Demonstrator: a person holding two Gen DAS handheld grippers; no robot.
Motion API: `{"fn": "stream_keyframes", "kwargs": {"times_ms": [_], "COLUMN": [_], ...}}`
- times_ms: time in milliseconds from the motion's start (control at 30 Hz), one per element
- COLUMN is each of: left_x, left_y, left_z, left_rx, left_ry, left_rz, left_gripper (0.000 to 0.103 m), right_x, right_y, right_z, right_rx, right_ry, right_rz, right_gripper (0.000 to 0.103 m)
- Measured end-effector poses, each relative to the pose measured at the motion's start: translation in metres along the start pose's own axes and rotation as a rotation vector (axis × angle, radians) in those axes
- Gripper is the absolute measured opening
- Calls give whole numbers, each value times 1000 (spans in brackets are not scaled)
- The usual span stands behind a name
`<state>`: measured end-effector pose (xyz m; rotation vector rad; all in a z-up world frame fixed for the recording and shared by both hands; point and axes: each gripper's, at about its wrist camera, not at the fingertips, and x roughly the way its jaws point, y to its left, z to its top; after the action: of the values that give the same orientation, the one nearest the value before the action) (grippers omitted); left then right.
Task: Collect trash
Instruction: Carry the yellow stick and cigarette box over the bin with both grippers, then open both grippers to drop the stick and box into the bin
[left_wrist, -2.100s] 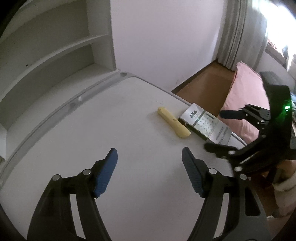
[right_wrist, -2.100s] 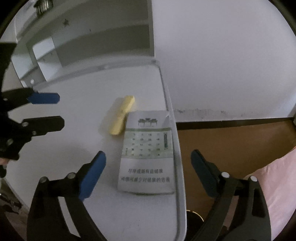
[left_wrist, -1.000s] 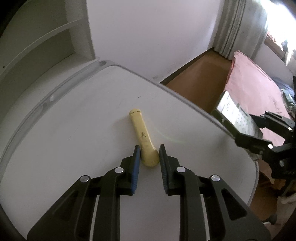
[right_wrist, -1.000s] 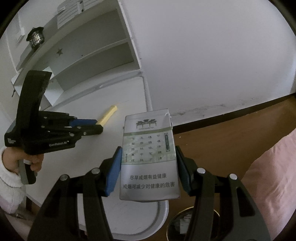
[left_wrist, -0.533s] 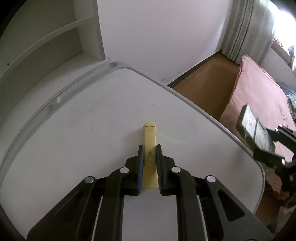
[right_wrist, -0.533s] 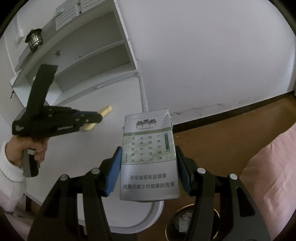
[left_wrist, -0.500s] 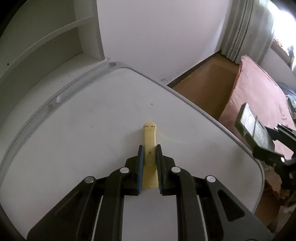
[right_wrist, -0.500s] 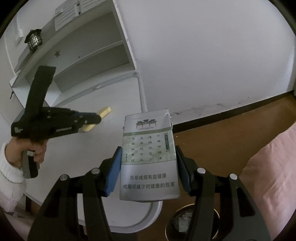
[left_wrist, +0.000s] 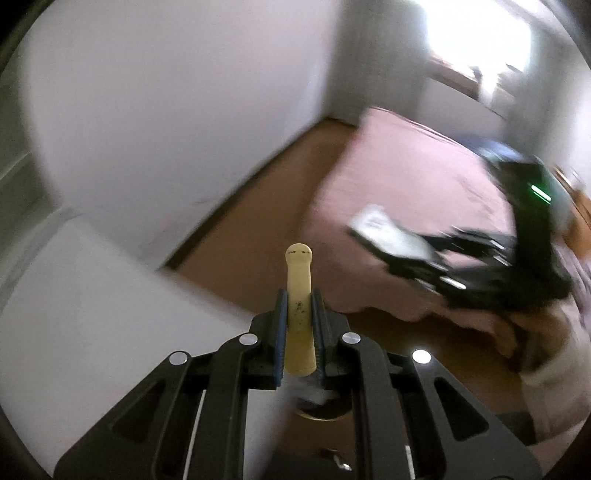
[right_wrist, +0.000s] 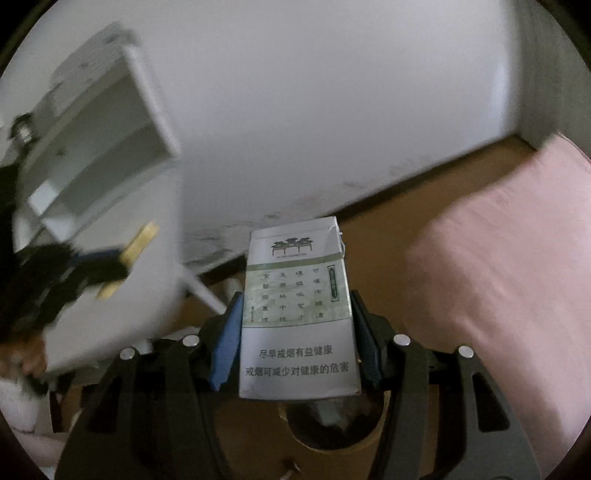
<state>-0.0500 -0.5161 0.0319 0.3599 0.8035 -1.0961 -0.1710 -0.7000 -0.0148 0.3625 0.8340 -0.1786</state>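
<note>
My left gripper (left_wrist: 299, 306) is shut on a pale yellow stick-shaped piece of trash (left_wrist: 298, 295), held in the air past the edge of the white table (left_wrist: 92, 314). My right gripper (right_wrist: 295, 325) is shut on a white and green cigarette pack (right_wrist: 297, 314), held above a round trash bin (right_wrist: 332, 428) on the floor. The bin also shows below the left gripper in the left wrist view (left_wrist: 321, 406). The right gripper with the pack appears blurred at the right of the left wrist view (left_wrist: 391, 236). The left gripper with the stick appears at the left of the right wrist view (right_wrist: 122, 254).
A pink bed (right_wrist: 517, 258) stands to the right on a brown floor (left_wrist: 258, 221). White shelves (right_wrist: 92, 147) stand against the white wall behind the table. The table edge and leg (right_wrist: 199, 291) are close to the bin.
My left gripper has lifted the yellow stick off the table and swung out over the floor and bin. My right gripper has carried the pack down over the bin.
</note>
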Motion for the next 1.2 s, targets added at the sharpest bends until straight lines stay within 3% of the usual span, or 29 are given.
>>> {"fn": "stream_keyframes", "kwargs": {"times_ms": [167,267,367,500,633,800,833,867,900,933,967,1000,1067,1200], "left_x": [74,132,200,262,286,289,290,290,294,294,291,288,278,229], "left_y": [-83,-95,-73,-35,-8,-2,-1,-1,2,0,-4,-10,-24,-57], "left_z": [-40,-76,-116,-157,-170,-169,-167,-165,-162,-161,-158,-153,-141,-97], "left_rx": [84,95,26,-66,-161,-200,-205,-213,-217,-215,-202,-180,-140,-95], "left_ry": [158,294,470,632,680,652,636,617,607,604,584,551,528,438], "left_rz": [-156,-156,-117,-58,-70,-94,-96,-93,-89,-82,-65,-62,-82,-48], "left_gripper": [12,12,12,12,12,12,12,20,54,79,97,97,97,97], "right_x": [25,76,136,195,215,221,221,221,216,211,207,201,182,105], "right_y": [-63,-89,-107,-115,-120,-123,-123,-124,-126,-129,-132,-137,-144,-152], "right_z": [-46,-77,-113,-157,-166,-168,-167,-164,-162,-159,-156,-152,-138,-89], "right_rx": [129,210,285,324,362,410,412,409,406,413,428,439,426,224], "right_ry": [125,254,406,581,620,599,590,583,564,545,533,521,471,232], "right_rz": [-37,-18,5,13,20,46,48,43,34,31,26,14,-105,-701], "right_gripper": [55,55,55,55,55,56,67,77,91,92,92,93,92,93]}}
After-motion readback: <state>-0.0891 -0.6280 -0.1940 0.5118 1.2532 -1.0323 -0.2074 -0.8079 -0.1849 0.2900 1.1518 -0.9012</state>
